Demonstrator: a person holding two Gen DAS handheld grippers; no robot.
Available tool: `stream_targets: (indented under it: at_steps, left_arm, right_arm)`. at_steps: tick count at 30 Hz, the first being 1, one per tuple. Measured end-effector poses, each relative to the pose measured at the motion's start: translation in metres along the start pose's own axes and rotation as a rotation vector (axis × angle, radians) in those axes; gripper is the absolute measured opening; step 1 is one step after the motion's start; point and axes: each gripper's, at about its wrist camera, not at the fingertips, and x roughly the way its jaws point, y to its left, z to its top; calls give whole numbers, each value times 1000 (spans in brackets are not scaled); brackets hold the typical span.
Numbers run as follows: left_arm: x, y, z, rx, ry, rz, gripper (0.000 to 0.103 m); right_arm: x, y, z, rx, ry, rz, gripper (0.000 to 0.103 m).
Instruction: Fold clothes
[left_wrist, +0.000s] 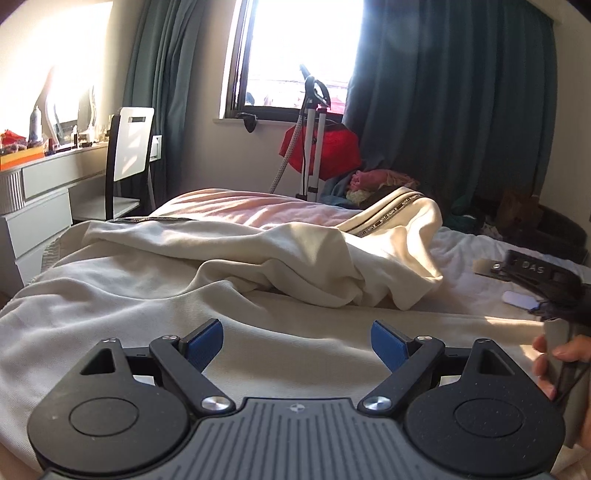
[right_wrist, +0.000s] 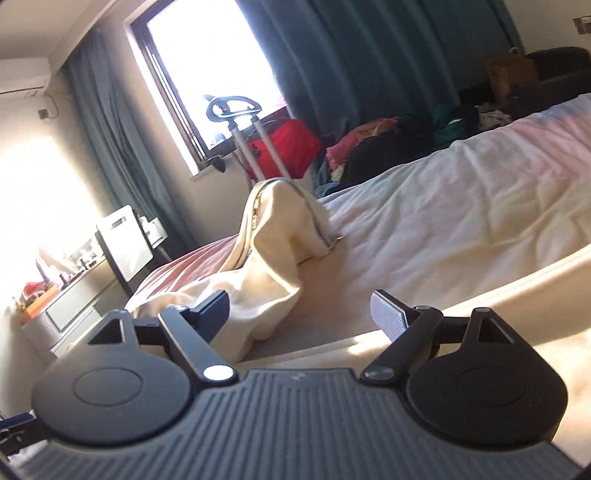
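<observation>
Here the cream garment lies rumpled on the bed, its long axis running from the near left toward the window, striped band end farthest. The left claw hovers over it, spread wide, empty. The right claw gapes, gripping nothing.

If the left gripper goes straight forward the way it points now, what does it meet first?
Probably the cream garment. The left gripper is open, nothing between its fingers, and points slightly down over the flat cloth toward the bunched folds ahead. Depth is unclear, so it may touch the flat part first.
</observation>
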Motion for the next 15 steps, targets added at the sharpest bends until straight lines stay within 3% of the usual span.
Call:
stream_targets:
  at_steps: [5, 8, 11, 13, 15]
  left_arm:
    - [10, 22, 1, -72, 52, -20, 89]
    - [28, 43, -2, -171, 119, -38, 89]
    - [42, 58, -5, -223, 146, -7, 89]
    - [55, 62, -7, -232, 183, -7, 89]
    - [66, 64, -10, -251, 220, -20, 89]
  right_arm:
    - [69, 18, 3, 132, 74, -30, 85]
    - [104, 17, 15, 199, 46, -89, 85]
    - [131, 11, 27, 280, 19, -100, 86]
    - [153, 9, 33, 300, 74, -66, 85]
    - [174, 14, 34, 245, 156, -67, 74]
